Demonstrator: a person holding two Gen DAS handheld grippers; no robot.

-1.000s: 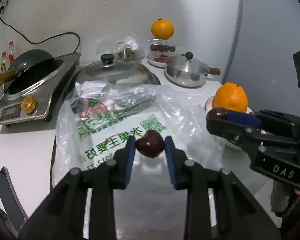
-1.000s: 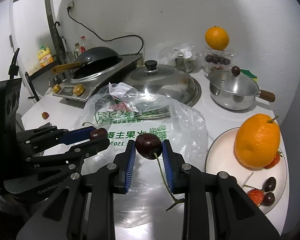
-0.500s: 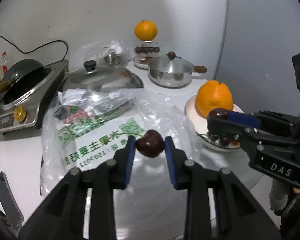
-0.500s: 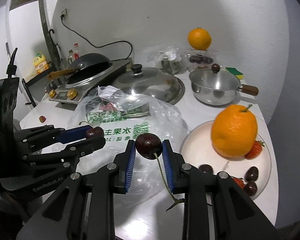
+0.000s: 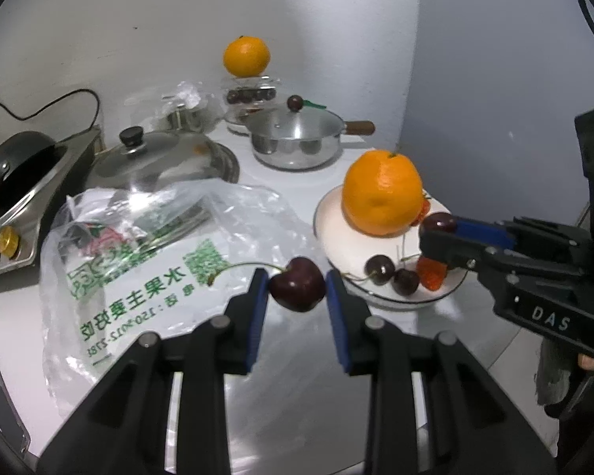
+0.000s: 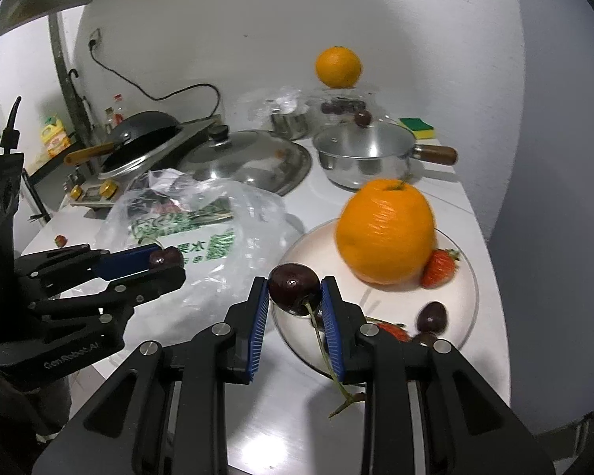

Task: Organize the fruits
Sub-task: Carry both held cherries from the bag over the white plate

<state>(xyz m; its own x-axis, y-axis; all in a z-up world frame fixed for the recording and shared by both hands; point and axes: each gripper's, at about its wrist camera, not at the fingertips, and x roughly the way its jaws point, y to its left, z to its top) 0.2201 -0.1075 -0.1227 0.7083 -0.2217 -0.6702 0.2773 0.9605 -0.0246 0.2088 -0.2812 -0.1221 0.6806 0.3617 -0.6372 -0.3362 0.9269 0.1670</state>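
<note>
1. So, left gripper (image 5: pixel 296 292): jaws closed on a dark cherry (image 5: pixel 297 289), held just short of the white plate (image 5: pixel 380 297), above the printed plastic bag (image 5: pixel 146 277); prob. queued for drop-off.
2. Right gripper (image 6: pixel 293 297): jaws clamp a 2nd cherry (image 6: pixel 294 288), stem hanging down, over the plate's near rim; likely to be released there.
3. Plate on the bench already holds the orange (image 6: pixel 385 231), strawberry (image 6: pixel 438 268) & loose cherries (image 5: pixel 392 273), so it reads as the collecting spot.
</note>
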